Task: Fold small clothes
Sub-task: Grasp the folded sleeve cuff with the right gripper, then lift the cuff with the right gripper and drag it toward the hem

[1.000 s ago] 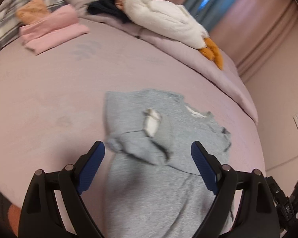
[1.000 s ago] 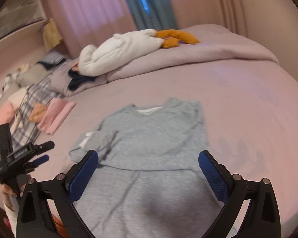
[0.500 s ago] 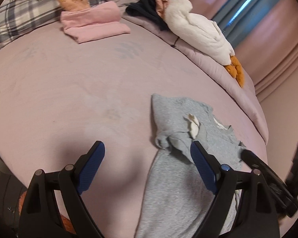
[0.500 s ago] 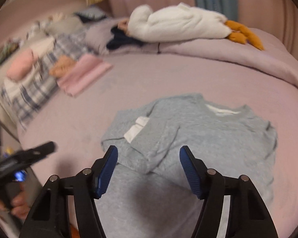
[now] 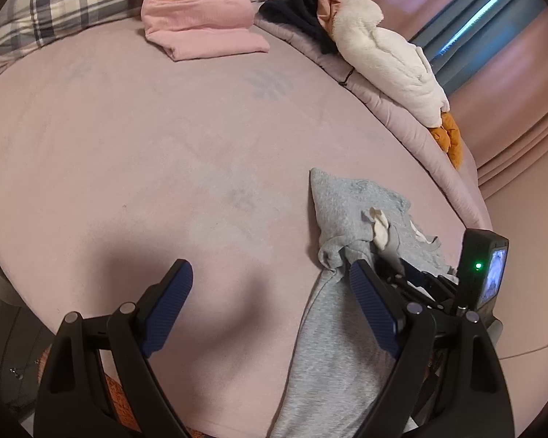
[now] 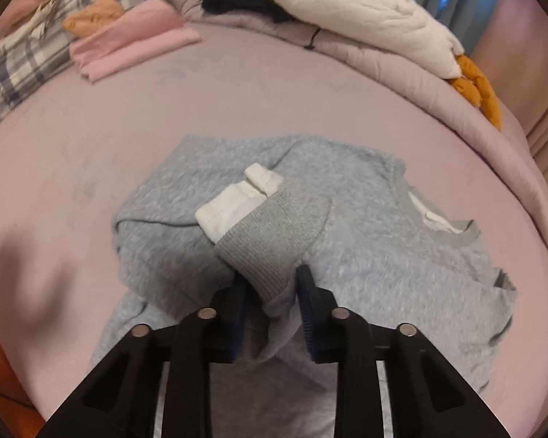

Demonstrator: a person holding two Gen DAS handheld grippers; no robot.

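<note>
Sweater: we see the gray sweater (image 6: pixel 365 255) spread on the pink bed (image 6: pixel 91 146), filling the centre and lower half of the right wrist view.
Sleeve: its ribbed cuff (image 6: pixel 270 233) with a white inner cuff lies folded over the chest.
Right claw: our right gripper (image 6: pixel 270 301) is closing, the sleeve between its pads.
Left claw: our left gripper (image 5: pixel 270 306) gapes wide over bare bed, the sweater's edge at its right finger.
Background: folded pink clothes (image 5: pixel 204 25) sit upper left.
</note>
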